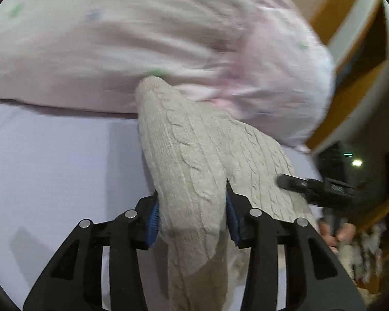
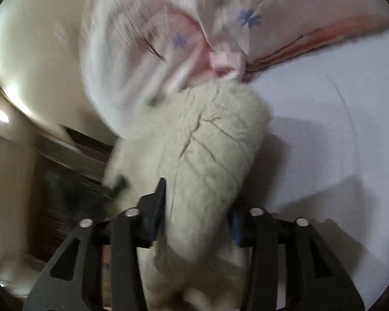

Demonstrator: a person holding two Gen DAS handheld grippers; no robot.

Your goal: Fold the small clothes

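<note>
Where the two grippers meet it, the beige cable-knit garment (image 1: pixel 194 160) is bunched into a thick roll, lifted above a pale lavender bed sheet (image 1: pixel 51 168). In the left wrist view it runs from the 6 o'clock edge up to about the middle of the frame, its far end touching the pink pillow (image 1: pixel 142 39) that fills the 12 o'clock half. The left gripper (image 1: pixel 192 217) is clenched on the knit, its blue-padded fingers (image 1: pixel 154 223) pressing the fabric from both sides. At 3 o'clock in that view the right gripper (image 1: pixel 308 185) reaches in as a dark, blurred shape, one finger lying against the garment's right-hand fold; a hand (image 1: pixel 337 232) is partly visible just below it, gripping its handle.

In the right wrist view the same garment (image 2: pixel 207 155) rises from 6 o'clock to the centre, blurred and woolly, with creases across its top. The right gripper (image 2: pixel 197 217) is grasping the garment, the cloth packed between its fingers. At 12 o'clock the pillow (image 2: pixel 246 20) shows small blue flower prints and a pink ribbon tie near its open end, with a white inner cushion (image 2: pixel 111 64) bulging out toward 10 o'clock. The sheet (image 2: pixel 324 129) spreads across 3 o'clock.

A wooden headboard (image 1: pixel 337 7) with a cream wall behind sits at 1 to 2 o'clock in the left view. Dark furniture (image 2: pixel 64 181) lies at 8 o'clock in the right view, too blurred to identify.
</note>
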